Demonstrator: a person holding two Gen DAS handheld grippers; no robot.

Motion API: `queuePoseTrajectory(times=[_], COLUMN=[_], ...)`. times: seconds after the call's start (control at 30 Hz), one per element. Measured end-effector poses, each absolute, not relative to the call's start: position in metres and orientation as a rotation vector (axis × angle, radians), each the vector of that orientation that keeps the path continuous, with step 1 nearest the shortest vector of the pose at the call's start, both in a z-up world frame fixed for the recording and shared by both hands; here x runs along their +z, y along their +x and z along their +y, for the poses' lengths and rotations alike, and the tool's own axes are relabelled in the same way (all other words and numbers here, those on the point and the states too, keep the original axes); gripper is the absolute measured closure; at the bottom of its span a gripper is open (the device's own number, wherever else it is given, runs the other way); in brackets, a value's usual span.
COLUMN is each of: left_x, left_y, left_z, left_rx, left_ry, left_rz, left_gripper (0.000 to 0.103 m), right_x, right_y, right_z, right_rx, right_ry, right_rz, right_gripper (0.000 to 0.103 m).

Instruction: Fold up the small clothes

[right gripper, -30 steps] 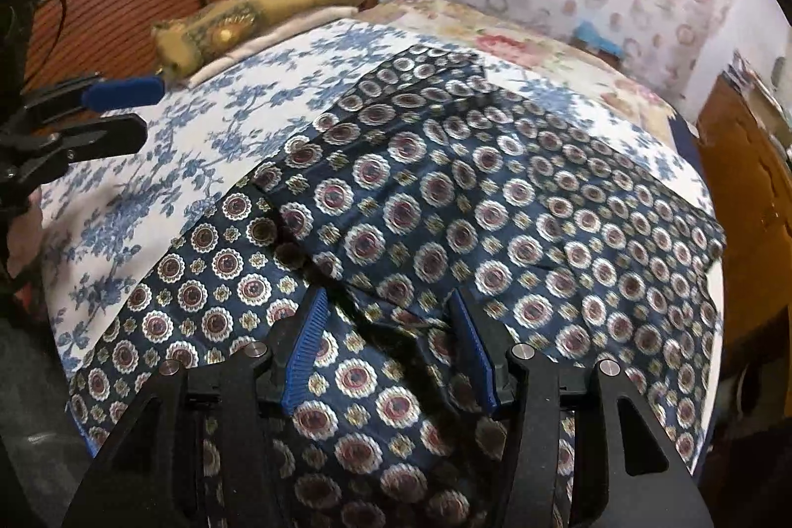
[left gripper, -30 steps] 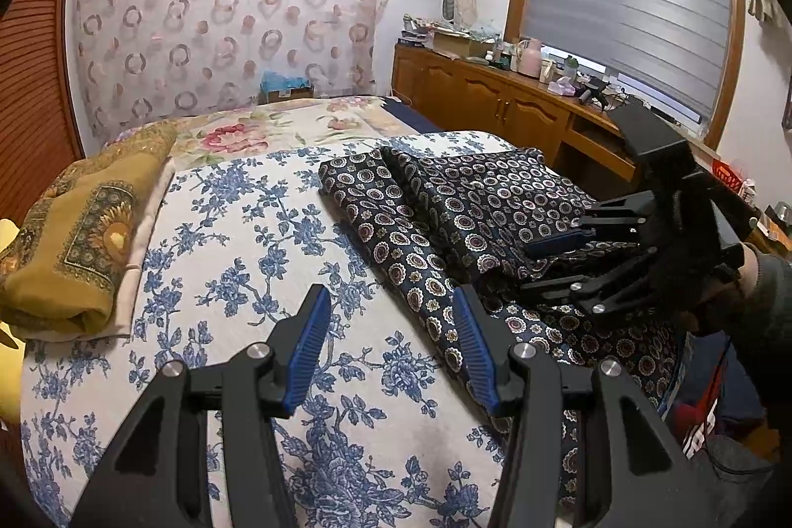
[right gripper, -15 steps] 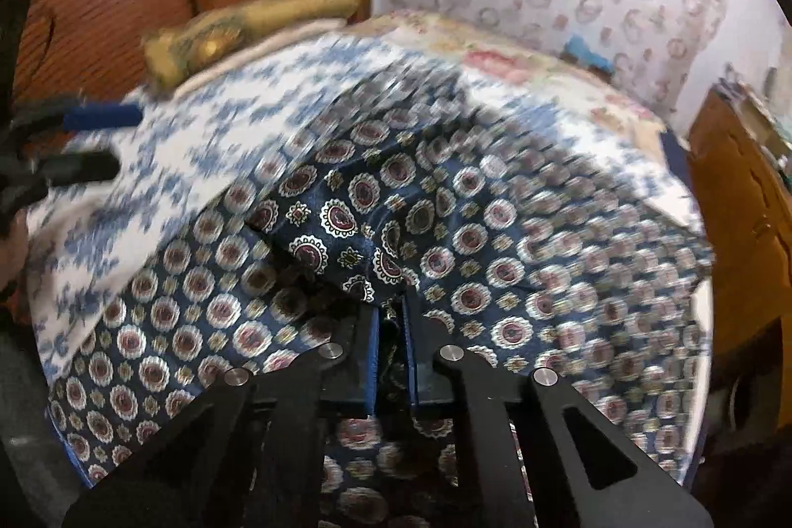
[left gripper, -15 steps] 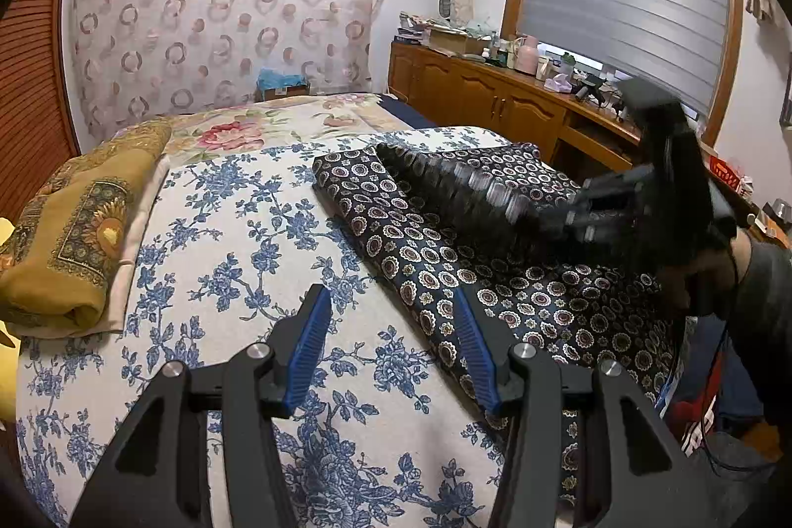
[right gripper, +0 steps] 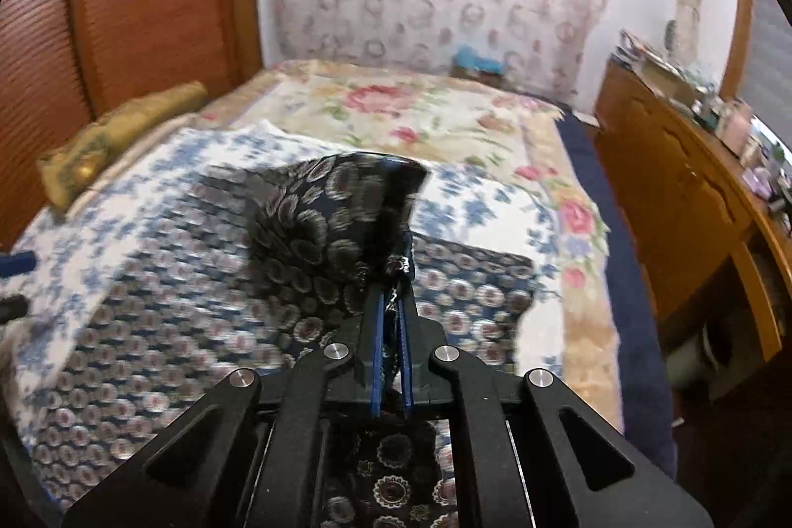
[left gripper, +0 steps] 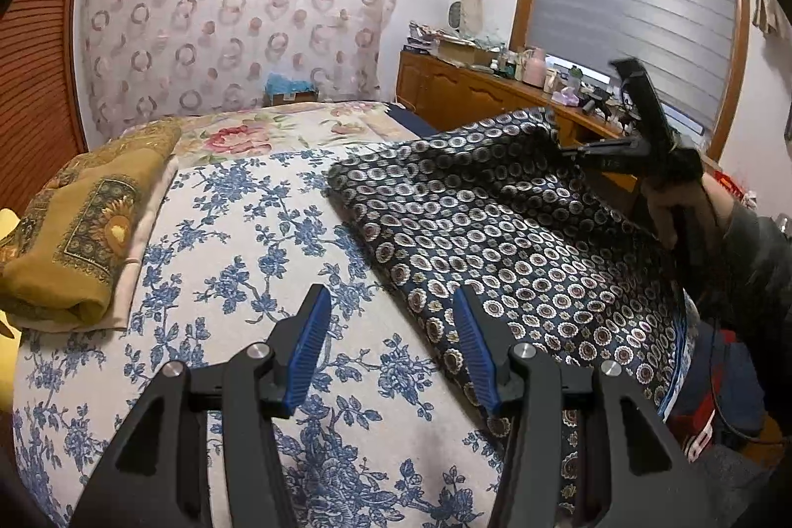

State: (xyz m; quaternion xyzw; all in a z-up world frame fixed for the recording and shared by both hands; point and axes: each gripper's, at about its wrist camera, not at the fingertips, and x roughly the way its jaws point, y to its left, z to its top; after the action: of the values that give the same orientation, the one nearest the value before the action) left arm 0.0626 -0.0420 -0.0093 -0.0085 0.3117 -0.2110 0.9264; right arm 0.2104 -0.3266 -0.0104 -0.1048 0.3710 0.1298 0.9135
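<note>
A dark navy garment with a round medallion print (left gripper: 495, 221) lies on the right half of a bed with a blue-flowered cover (left gripper: 237, 261). My right gripper (right gripper: 392, 295) is shut on a fold of that navy garment (right gripper: 317, 226) and holds it lifted above the rest of the cloth. In the left wrist view the right gripper (left gripper: 569, 152) is at the right, a hand around its handle, cloth peaking at its tips. My left gripper (left gripper: 388, 330) stands open over the bed's near edge, its right pad just at the garment's near hem, nothing between its fingers.
A folded mustard-yellow cloth (left gripper: 84, 221) lies on the bed's left side, by a ribbed wooden wall. A rose-patterned blanket (right gripper: 406, 107) covers the far end. A wooden sideboard (left gripper: 495, 92) full of small items runs along the right, under a window blind.
My right gripper closed on a fold of the navy garment and lifted it up and across, raising the cloth into a peak. My left gripper stayed where it was, still open.
</note>
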Motion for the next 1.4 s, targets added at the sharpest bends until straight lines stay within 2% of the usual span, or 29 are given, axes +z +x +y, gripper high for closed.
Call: queuePoseTrajectory(times=[0.33, 0.47, 0.5, 0.53, 0.57, 0.6, 0.67, 0.77, 0.93, 1.07, 1.17, 1.2, 1.3, 1.4], left_x=[-0.011, -0.016, -0.017, -0.018, -0.019, -0.020, -0.023, -0.025, -0.029, -0.033, -0.034, -0.035, -0.036, -0.037], left_y=[0.067, 0.068, 0.068, 0.067, 0.067, 0.066, 0.065, 0.064, 0.062, 0.061, 0.060, 0.060, 0.059, 0.057], left_z=[-0.042, -0.050, -0.053, -0.057, -0.060, -0.062, -0.068, -0.074, -0.084, -0.089, -0.089, -0.090, -0.090, -0.090], left_rx=[-0.439, -0.459, -0.463, -0.469, -0.474, -0.479, -0.487, -0.500, -0.519, -0.523, -0.519, -0.522, -0.523, -0.540], left_ry=[-0.013, 0.000, 0.004, 0.009, 0.014, 0.018, 0.027, 0.040, 0.058, 0.073, 0.079, 0.081, 0.085, 0.082], left_rz=[0.650, 0.667, 0.670, 0.675, 0.679, 0.681, 0.687, 0.697, 0.716, 0.729, 0.735, 0.738, 0.749, 0.770], left_gripper=[0.053, 0.053, 0.053, 0.053, 0.053, 0.053, 0.053, 0.053, 0.053, 0.053, 0.053, 0.053, 0.053, 0.053], right_x=[-0.016, -0.001, 0.000, 0.001, -0.001, -0.002, -0.010, -0.022, -0.045, -0.054, -0.057, -0.058, -0.059, -0.053], right_y=[0.224, 0.206, 0.200, 0.194, 0.186, 0.181, 0.164, 0.150, 0.147, 0.148, 0.147, 0.146, 0.139, 0.134], right_z=[-0.367, -0.379, -0.379, -0.377, -0.375, -0.372, -0.366, -0.350, -0.337, -0.341, -0.347, -0.349, -0.351, -0.357], right_rx=[0.083, 0.123, 0.138, 0.157, 0.169, 0.178, 0.223, 0.292, 0.290, 0.254, 0.264, 0.267, 0.285, 0.233], right_ry=[-0.197, -0.139, -0.138, -0.137, -0.137, -0.140, -0.148, -0.170, -0.257, -0.247, -0.230, -0.234, -0.243, -0.242], right_rz=[0.773, 0.737, 0.732, 0.733, 0.740, 0.745, 0.764, 0.798, 0.851, 0.859, 0.867, 0.868, 0.844, 0.801], right_gripper=[0.099, 0.090, 0.083, 0.070, 0.063, 0.059, 0.059, 0.059, 0.068, 0.070, 0.083, 0.094, 0.101, 0.102])
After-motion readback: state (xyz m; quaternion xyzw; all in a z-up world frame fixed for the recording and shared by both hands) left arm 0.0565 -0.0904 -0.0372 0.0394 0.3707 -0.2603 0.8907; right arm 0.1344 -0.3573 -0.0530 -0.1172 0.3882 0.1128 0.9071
